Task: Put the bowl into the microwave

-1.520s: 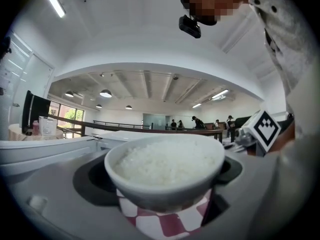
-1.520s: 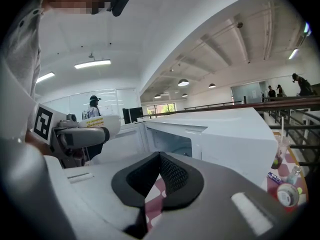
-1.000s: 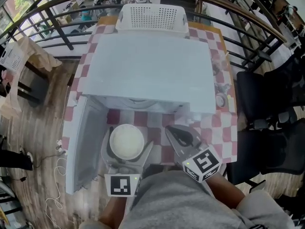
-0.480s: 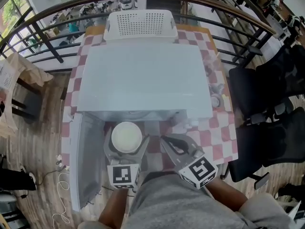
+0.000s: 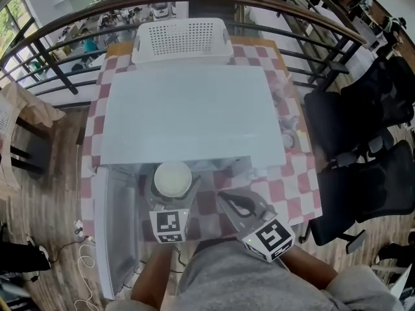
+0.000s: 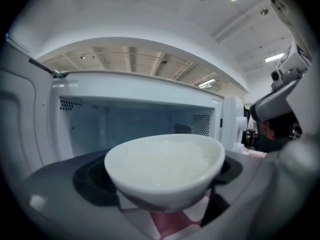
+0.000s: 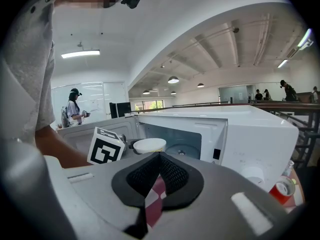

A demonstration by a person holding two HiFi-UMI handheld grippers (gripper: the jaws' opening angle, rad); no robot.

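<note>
Here, with the microwave (image 5: pixel 194 112) door (image 5: pixel 113 225) swung open at its left, we see the left gripper (image 5: pixel 172 196) pinching the white bowl (image 5: pixel 172 179) between its jaws, holding it level at the mouth of the microwave's cavity, above the checked tablecloth (image 5: pixel 295 186). Further right, in front of the microwave's control side, the right gripper (image 5: pixel 228 198) has its jaws pressed together on nothing.

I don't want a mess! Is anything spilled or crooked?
Nothing stands out. The left tongs hold the bowl roughly level at the open microwave, its white contents sit inside, and no spill shows on the checked cloth.
</note>
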